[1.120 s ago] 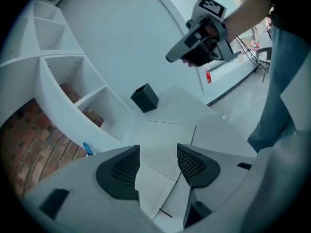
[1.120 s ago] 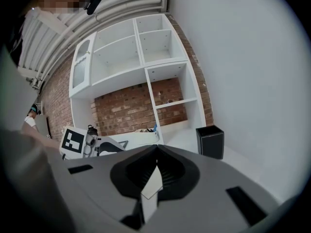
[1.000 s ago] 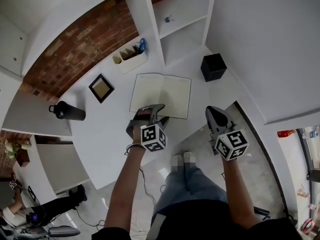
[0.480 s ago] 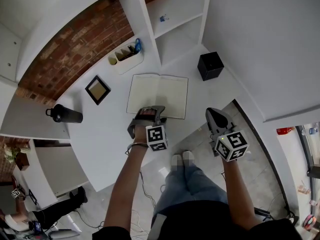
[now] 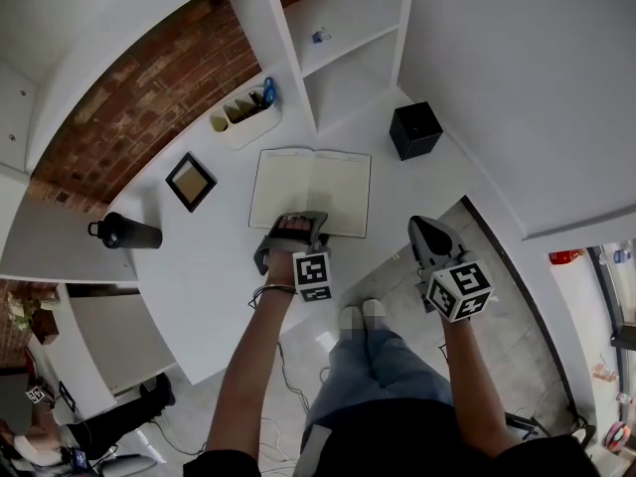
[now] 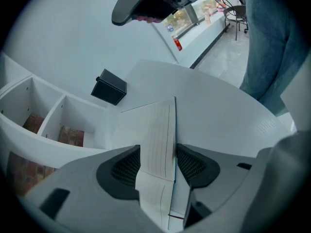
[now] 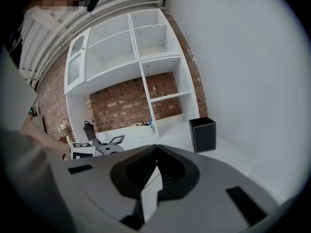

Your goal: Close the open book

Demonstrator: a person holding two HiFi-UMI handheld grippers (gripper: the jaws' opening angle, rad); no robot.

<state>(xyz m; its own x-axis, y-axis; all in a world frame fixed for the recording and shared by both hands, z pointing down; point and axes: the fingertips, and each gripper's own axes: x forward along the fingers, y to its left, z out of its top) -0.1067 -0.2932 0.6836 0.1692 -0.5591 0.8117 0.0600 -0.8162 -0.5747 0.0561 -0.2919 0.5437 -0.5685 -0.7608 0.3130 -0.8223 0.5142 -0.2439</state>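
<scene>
An open book with lined cream pages lies flat on the white table. My left gripper is at the book's near edge, and its jaws stand open. In the left gripper view the book runs between the two dark pads of the left gripper, with its blue cover edge next to the right pad. My right gripper hangs off the table's right side, away from the book. The right gripper is shut and holds nothing.
A black box stands at the back right of the table. A white organiser with pens, a small picture frame and a black bottle sit to the left. White shelves rise behind the book.
The head view has drifted a little. My left gripper stays at the book's near edge and the right gripper has barely moved.
</scene>
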